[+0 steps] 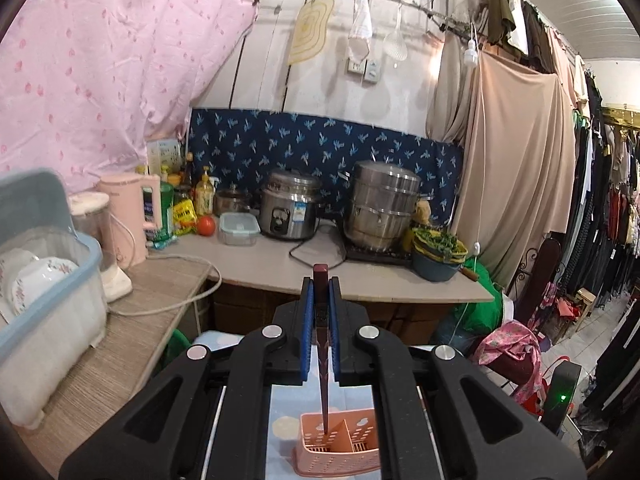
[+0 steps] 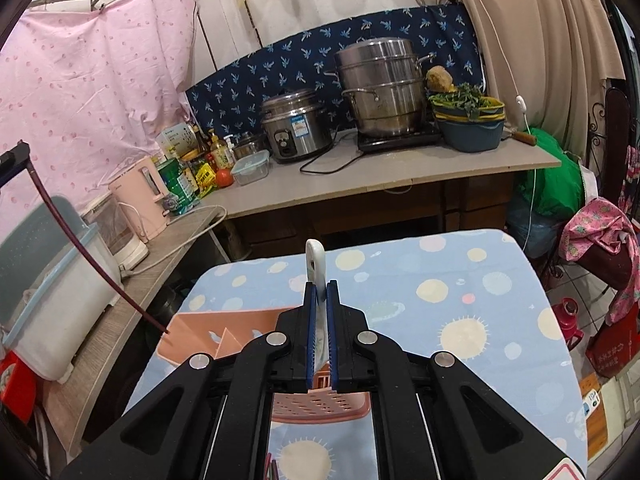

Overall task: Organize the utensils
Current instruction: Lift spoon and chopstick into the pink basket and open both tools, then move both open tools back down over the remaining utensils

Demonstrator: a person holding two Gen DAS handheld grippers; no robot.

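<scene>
My left gripper (image 1: 321, 284) is shut on a dark red chopstick (image 1: 322, 344). The chopstick hangs down with its tip inside a compartment of the pink perforated utensil holder (image 1: 340, 446) on the table below. In the right wrist view the same chopstick (image 2: 80, 256) slants down from the left gripper at the left edge into the pink holder (image 2: 208, 338). My right gripper (image 2: 321, 286) is shut on a white utensil handle (image 2: 314, 264) that sticks up past the fingertips, just above the holder.
The holder stands on a table with a light blue dotted cloth (image 2: 460, 300). A blue dish rack with plates (image 1: 44, 280) sits on the left counter. A rice cooker (image 1: 290, 210), steamer pot (image 1: 382, 208) and vegetable basin (image 1: 438, 256) stand on the far counter.
</scene>
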